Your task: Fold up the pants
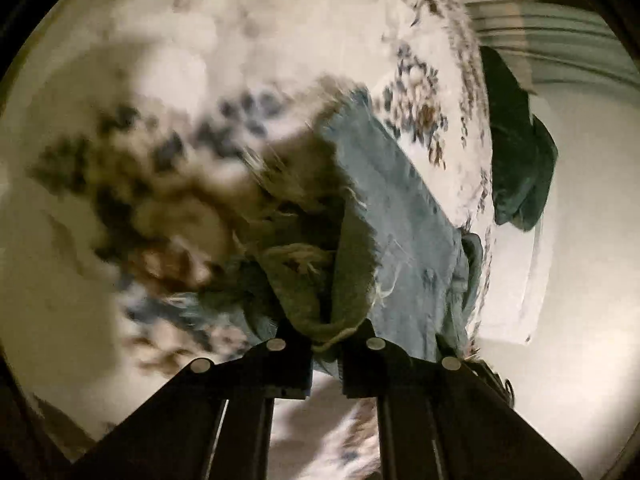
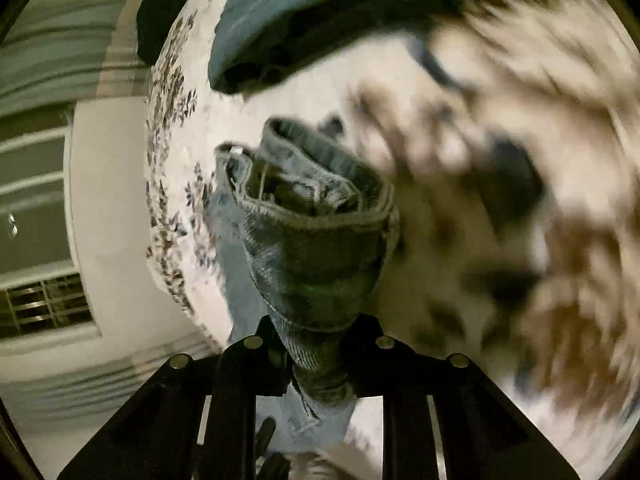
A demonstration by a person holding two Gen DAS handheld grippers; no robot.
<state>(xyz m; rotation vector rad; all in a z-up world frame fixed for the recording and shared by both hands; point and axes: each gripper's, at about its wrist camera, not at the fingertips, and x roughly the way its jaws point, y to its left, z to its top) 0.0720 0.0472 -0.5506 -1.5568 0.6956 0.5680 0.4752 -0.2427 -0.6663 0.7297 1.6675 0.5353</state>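
Observation:
The pants are light blue jeans. In the left wrist view my left gripper (image 1: 326,340) is shut on a frayed leg hem of the jeans (image 1: 404,216), and the leg hangs over the floral bedsheet (image 1: 280,32). In the right wrist view my right gripper (image 2: 320,344) is shut on the jeans' waistband (image 2: 316,240), which bunches up between the jaws; more denim (image 2: 256,280) hangs below it. Both views are motion-blurred.
The bed with the white floral sheet (image 2: 172,160) fills most of both views. A dark green garment (image 1: 516,152) lies at the bed's edge, and another blue-grey cloth (image 2: 304,8) lies on the bed. Pale wall, striped curtain (image 2: 48,68) and a window (image 2: 44,304) lie beyond the bed.

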